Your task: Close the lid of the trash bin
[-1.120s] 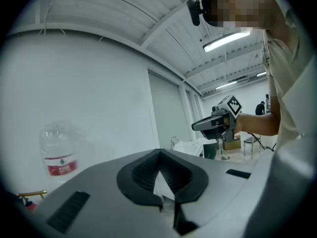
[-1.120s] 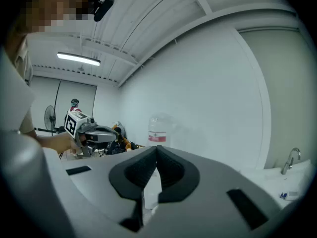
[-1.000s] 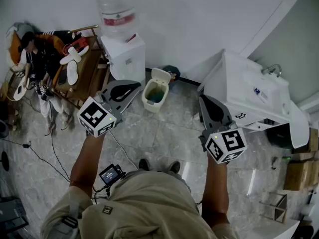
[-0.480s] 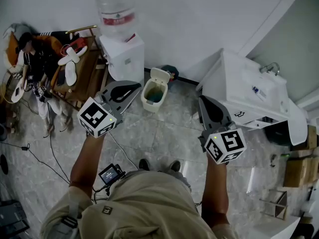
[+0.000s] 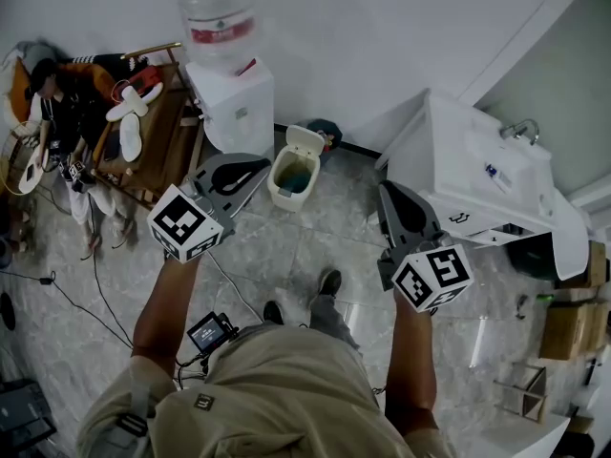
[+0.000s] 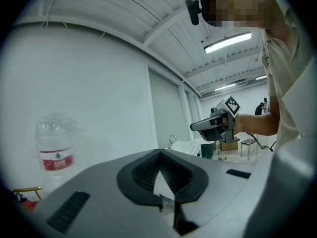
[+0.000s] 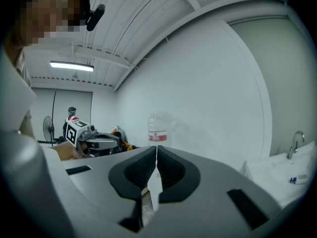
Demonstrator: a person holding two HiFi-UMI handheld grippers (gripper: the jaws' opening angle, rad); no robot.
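Observation:
In the head view a small cream trash bin point(image 5: 294, 174) stands on the tiled floor by the wall, its lid point(image 5: 306, 143) tipped up and open. My left gripper point(image 5: 258, 170) hovers just left of the bin, a little short of it, jaws shut and empty. Farther right, my right gripper point(image 5: 385, 195) is also shut and holds nothing. The left gripper view shows my left gripper point(image 6: 159, 154) shut, with the right gripper point(image 6: 216, 123) beyond it. In the right gripper view my right gripper point(image 7: 156, 151) is shut. Neither gripper view shows the bin.
A white water dispenser point(image 5: 233, 103) with a bottle point(image 5: 215, 17) stands left of the bin. A wooden rack point(image 5: 153, 141) with clutter is farther left. A white sink cabinet point(image 5: 477, 184) fills the right. Cables point(image 5: 95, 289) trail on the floor; cardboard boxes point(image 5: 569, 327) sit far right.
The person has stepped forward: one foot now lies ahead of the other, and the view has shifted slightly toward the bin. Both grippers stay shut.

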